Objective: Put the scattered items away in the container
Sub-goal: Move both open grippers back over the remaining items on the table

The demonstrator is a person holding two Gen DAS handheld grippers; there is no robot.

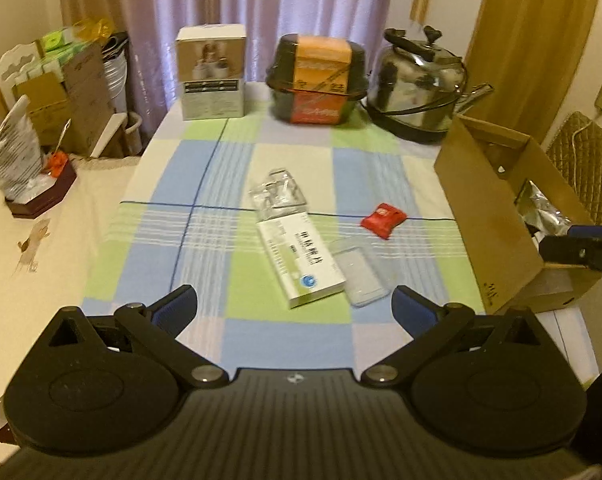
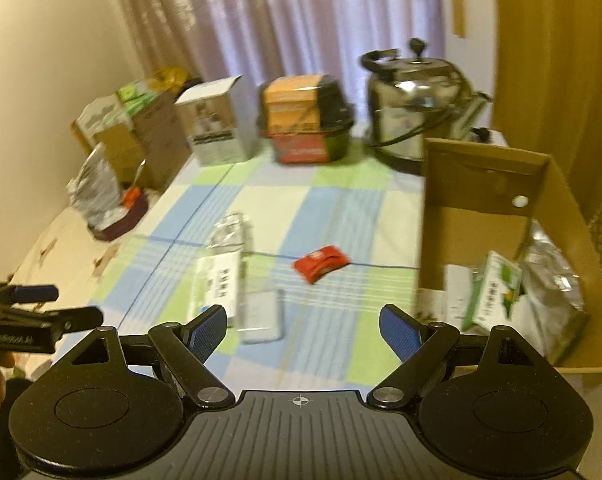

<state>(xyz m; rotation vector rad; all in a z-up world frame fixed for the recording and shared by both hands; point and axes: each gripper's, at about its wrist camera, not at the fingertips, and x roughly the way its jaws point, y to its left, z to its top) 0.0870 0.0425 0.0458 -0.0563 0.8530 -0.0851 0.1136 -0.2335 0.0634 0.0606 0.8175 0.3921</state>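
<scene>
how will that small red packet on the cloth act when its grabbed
The red packet looks like a small soft wrapper, so probably light and crushable. It lies flat, so it is unlikely to roll. Its glossy film may slip between the fingers.

1. Dim, warm indoor light; daylight seeps through the curtain [image 1: 261, 12] far beyond the fingers [image 1: 177, 310].
2. Shadows on the bench [image 1: 161, 272] are soft and faint.
3. The kettle [image 2: 417, 108] past the fingers carries bright glare spots.
4. The right wrist view is smeared with motion blur, worst around the red packet [image 2: 321, 268]; the left wrist view is sharper, though soft.
5. Fisheye bending curves the edges, with dark corners.
</scene>
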